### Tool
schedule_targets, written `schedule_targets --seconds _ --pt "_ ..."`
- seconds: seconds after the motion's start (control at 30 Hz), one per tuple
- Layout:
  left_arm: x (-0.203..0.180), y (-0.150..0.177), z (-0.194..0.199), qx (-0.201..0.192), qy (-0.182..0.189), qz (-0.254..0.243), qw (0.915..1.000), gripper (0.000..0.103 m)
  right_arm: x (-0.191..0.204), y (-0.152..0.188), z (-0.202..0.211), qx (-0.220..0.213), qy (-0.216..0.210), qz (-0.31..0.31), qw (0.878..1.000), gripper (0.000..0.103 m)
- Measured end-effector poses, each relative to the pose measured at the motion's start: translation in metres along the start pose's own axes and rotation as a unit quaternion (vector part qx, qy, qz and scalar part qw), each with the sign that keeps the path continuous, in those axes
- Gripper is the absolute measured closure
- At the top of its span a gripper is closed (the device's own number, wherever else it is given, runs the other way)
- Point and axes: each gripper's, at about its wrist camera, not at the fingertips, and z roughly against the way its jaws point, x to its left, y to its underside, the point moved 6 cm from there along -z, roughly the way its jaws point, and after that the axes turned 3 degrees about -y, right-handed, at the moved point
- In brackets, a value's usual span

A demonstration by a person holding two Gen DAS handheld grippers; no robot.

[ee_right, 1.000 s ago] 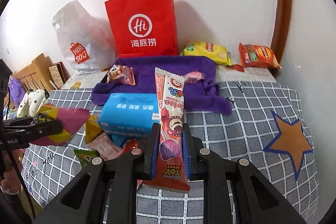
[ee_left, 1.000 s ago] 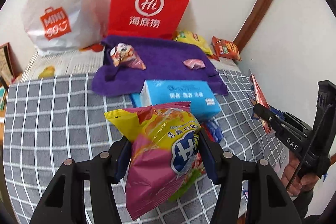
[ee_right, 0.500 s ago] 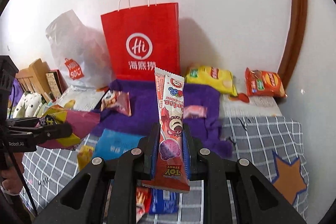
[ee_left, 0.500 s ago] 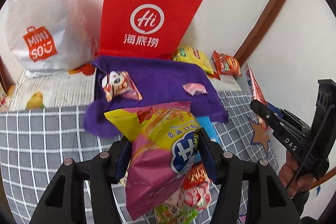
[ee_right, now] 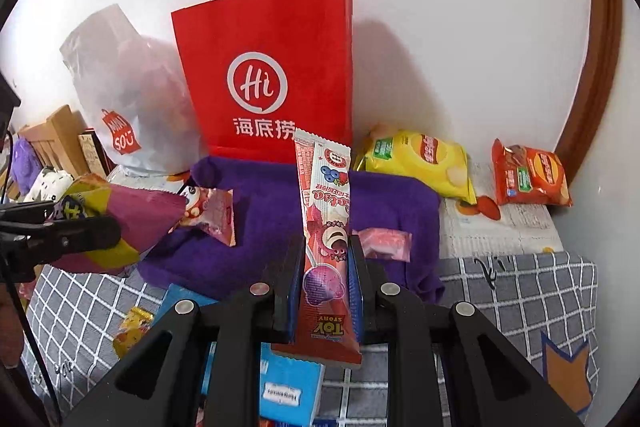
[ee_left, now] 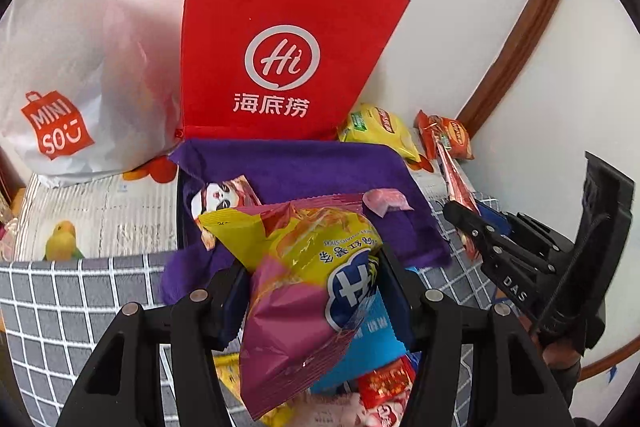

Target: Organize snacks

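My left gripper [ee_left: 312,283] is shut on a yellow and magenta chip bag [ee_left: 304,291], held above the near edge of a purple towel [ee_left: 320,171]. In the right wrist view that same bag [ee_right: 132,215] shows at the left. My right gripper [ee_right: 324,279] is shut on a long pink and red snack stick [ee_right: 326,227], which stands upright over the towel [ee_right: 272,219]. On the towel lie a small pink cartoon packet [ee_right: 210,213] and a small pink wrapped sweet [ee_right: 384,243]. The right gripper [ee_left: 476,231] also shows at the right of the left wrist view.
A red paper bag [ee_right: 272,79] and a white plastic bag [ee_right: 120,91] stand against the wall behind the towel. A yellow chip bag [ee_right: 420,159] and an orange one [ee_right: 528,175] lie at the back right. A blue box [ee_right: 280,383] and loose packets lie on the grey checked cloth [ee_right: 512,287] below.
Both grippers have moved forward toward the wall with their snacks still held. The red bag and purple towel now look larger, and the blue box has slipped beneath the grippers.
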Motion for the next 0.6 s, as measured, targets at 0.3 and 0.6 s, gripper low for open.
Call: schedule_targets --seconds 0.3,0.6 --pt "0.015 -0.020 -0.026 0.000 -0.004 0.009 1.0000 0.047 -0.003 -0.026 -0.027 -0.005 -0.013 -0.009 1.000 0.083" --pt "0.031 -0.030 -0.069 0.005 -0.017 0.003 0.9998 0.047 -0.017 -0.023 -0.071 0.022 -0.014 -0.019 0.999 0.083"
